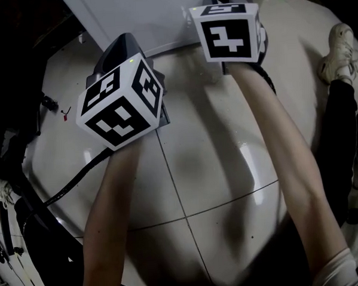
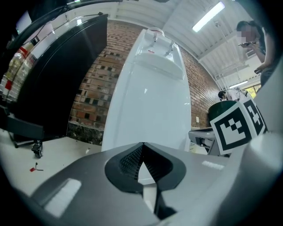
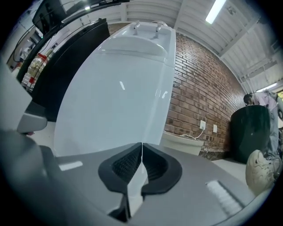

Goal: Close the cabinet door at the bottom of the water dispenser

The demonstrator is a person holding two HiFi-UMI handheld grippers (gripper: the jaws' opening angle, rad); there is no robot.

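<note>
Both tools are pinched together on nothing, the left tool (image 2: pixel 142 149) and the right tool (image 3: pixel 141 149) alike, and both point at the white water dispenser (image 1: pixel 136 19) at 12 o'clock. Its cabinet door (image 3: pixel 97 130) is the low front panel; I can't tell if it sits flush. I'd push low and square with the closed tips. A cable (image 1: pixel 67 188) trails at 8 o'clock and a shoe (image 1: pixel 339 50) lies at 2; neither blocks.

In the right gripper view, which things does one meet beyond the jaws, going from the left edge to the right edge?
bottles → black cabinet → water dispenser → brick wall → dark bin
</note>
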